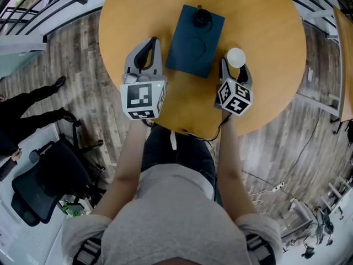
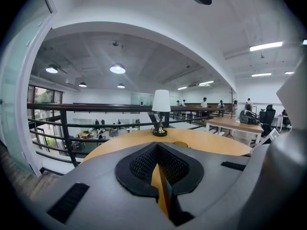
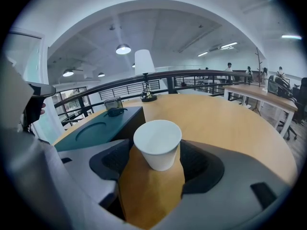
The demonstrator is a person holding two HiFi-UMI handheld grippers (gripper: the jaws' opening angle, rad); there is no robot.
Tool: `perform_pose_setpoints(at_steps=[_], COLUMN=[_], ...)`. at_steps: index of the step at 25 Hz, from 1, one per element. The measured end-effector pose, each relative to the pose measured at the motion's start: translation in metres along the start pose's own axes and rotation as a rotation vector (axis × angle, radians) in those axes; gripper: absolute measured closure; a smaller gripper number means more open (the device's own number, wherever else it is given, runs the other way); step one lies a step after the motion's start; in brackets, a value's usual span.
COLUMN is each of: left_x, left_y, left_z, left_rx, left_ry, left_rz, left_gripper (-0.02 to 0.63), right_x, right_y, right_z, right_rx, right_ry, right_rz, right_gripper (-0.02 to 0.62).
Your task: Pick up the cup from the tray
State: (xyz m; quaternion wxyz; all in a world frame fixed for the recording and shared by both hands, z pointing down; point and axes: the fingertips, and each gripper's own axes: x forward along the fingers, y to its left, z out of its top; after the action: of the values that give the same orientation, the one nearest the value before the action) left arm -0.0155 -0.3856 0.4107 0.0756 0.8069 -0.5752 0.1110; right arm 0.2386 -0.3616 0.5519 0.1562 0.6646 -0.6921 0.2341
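A white paper cup (image 3: 157, 139) is held in the right gripper (image 3: 157, 151). Its fingers (image 3: 199, 164) are closed against the cup's two sides, with the rim just above the pads. Whether the cup's base rests on the table (image 3: 225, 123) cannot be told. In the head view the cup (image 1: 236, 57) is seen between the tips of the right gripper (image 1: 235, 65), clear of the tray (image 1: 190, 48), which lies just to the left of those fingers. The tray (image 3: 103, 128) is dark blue. A round hollow (image 3: 91, 127) is sunk in its top, and a small glass (image 3: 113, 104) stands at its far end, well beyond the fingertips. Further off, a lamp (image 3: 145, 71) is seen at the table's far edge.

The left gripper (image 2: 157, 159) is empty. Its fingers (image 2: 141, 164) are brought together, and only a thin slit of table is left between them. This left gripper (image 1: 153, 42) is held over the table (image 1: 265, 32), with the tray just to the right of its fingers.
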Motion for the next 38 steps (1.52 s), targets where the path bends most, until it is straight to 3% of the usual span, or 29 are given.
perform_pose_setpoints(at_steps=[10,19,30,38], left_x=[-0.014,-0.021,-0.031,-0.033], left_y=[-0.003,-0.004,0.013,0.031], left_z=[0.009,0.021,0.027,0.022], left_rx=[-0.038,-0.048,-0.024,-0.036], left_ry=[-0.028,-0.059,-0.078,-0.073], left_rz=[-0.017,-0.029,0.019,0.052], left_gripper=[0.600,0.600,0.600,0.600], right_x=[-0.049,-0.066,-0.045,0.016], right_y=[-0.003,0.034,0.092,0.119], right_z=[0.009,0.033,0.089,0.108], right_rx=[0.054,0.037,-0.051,-0.120], right_ry=[-0.056,-0.124,-0.194,-0.071], right_rz=[-0.055,-0.002,0.157,0.263], right_gripper=[0.314,0.314,0.314,0.314])
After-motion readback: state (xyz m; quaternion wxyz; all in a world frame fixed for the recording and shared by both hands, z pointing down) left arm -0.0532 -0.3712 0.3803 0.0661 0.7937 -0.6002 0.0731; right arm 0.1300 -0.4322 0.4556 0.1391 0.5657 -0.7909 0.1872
